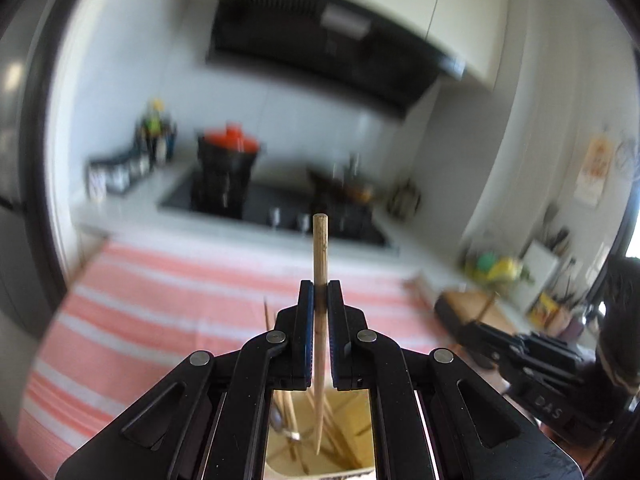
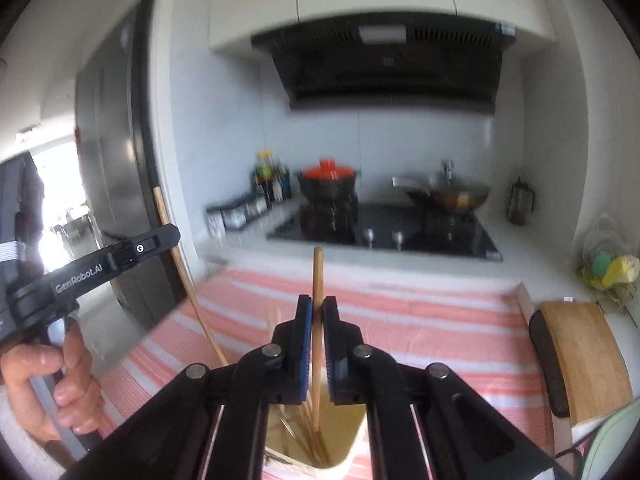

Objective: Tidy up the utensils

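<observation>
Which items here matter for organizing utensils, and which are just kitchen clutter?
In play:
- left gripper, shut on a chopstick
- right gripper, shut on a second chopstick
- utensil holder below, more chopsticks inside
- striped cloth

Lying about:
- red-lidded pot
- wok
- cutting board
- sauce bottles

Two tongs, left tongs [image 1: 319,294] and right tongs [image 2: 317,312], each clamp one chopstick [image 1: 320,248]. One striped cloth [image 2: 420,320] covers the desk; at twelve o'clock stand one red-lidded pot [image 2: 328,184] and one wok [image 2: 456,196].
</observation>
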{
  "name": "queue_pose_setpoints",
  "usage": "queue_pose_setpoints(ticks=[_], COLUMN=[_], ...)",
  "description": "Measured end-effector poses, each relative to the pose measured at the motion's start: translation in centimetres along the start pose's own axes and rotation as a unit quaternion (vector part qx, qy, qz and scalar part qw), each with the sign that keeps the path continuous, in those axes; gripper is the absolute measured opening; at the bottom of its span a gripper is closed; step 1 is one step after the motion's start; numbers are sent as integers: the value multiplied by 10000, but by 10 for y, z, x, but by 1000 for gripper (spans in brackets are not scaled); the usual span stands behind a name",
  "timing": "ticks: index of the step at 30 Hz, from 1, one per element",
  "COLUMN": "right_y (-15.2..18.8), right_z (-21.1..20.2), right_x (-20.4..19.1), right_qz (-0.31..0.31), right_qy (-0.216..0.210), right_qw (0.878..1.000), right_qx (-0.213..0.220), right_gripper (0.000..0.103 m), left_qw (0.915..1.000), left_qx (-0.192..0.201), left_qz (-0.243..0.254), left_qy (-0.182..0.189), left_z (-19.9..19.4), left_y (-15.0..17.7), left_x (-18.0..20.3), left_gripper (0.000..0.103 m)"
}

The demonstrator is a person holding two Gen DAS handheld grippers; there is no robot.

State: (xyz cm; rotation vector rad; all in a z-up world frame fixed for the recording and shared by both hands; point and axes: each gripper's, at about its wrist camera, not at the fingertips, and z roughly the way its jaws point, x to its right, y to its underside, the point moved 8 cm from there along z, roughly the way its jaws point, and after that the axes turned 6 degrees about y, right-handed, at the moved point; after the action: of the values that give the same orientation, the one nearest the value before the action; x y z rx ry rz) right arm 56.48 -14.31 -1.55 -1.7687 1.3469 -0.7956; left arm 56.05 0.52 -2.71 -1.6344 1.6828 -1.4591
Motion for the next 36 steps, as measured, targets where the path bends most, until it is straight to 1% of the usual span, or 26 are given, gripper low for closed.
queue_pose_setpoints(ticks=[2,4,5,6,7,8,9,10,11,12,14,15,16,17,18,21,22,23,26,29,33,36], right_y=[13,27,32,36,39,41,42,41,38,39,35,35,34,37,41,68,78,91,114,127,141,146], right_z=[31,56,66,75,79,79,75,67,51,37,-1,-24,-45,-71,-90,-145,-160,-172,-186,-205,-230,-239], right_x=[5,8,8,7,7,6,6,7,9,11,13,14,15,12,7,-13,-20,-28,-47,-57,-60,-63], right_qz=[128,230,229,271,303,320,346,365,346,304,236,230,239,221,184,33,-3,-33,-180,-292,-69,26], right_qy=[-41,-100,-109,-133,-191,-239,-267,-248,-122,-10,174,268,367,427,431,456,483,530,641,629,631,642], right_qw=[9988,9965,9955,9950,9950,9949,9953,9965,9981,9990,9996,9991,9979,9965,9954,9915,9903,9897,9917,9930,9942,9951], right_qx=[-468,-796,-916,-948,-936,-927,-866,-712,-489,-313,51,251,467,689,831,1215,1301,1331,1101,954,866,749], right_gripper=[6,6,6,8,9,14,29,37,47,48,50,58,62,71,81,99,103,103,103,103,103,103], left_qw=[9989,9952,9934,9924,9921,9925,9934,9947,9957,9954,9917,9894,9867,9844,9829,9820,9821,9819,9791,9765,9797,9782], left_qx=[-453,-923,-1068,-1137,-1157,-1139,-1070,-922,-744,-543,-202,14,222,329,367,265,257,230,106,187,187,239], left_qz=[-99,-271,-368,-431,-424,-368,-260,-109,63,269,663,807,900,951,968,847,809,812,959,928,785,755], left_qy=[-105,-193,-192,-209,-227,-252,-332,-434,-549,-736,-1079,-1205,-1338,-1442,-1523,-1666,-1684,-1694,-1788,-1937,-1834,-1918], left_z=[29,53,60,61,59,53,41,25,8,-13,-55,-79,-102,-121,-139,-174,-184,-191,-210,-230,-252,-265], left_y=[21,42,50,56,61,64,63,60,58,56,56,58,61,65,73,99,107,112,125,133,140,141], left_x=[-9,-19,-23,-25,-26,-26,-25,-24,-22,-19,-12,-6,0,4,8,18,21,25,36,43,49,51], left_gripper=[5,6,6,8,18,38,49,65,72,76,101,103,103,103,103,103,103,103,103,103,103,103])
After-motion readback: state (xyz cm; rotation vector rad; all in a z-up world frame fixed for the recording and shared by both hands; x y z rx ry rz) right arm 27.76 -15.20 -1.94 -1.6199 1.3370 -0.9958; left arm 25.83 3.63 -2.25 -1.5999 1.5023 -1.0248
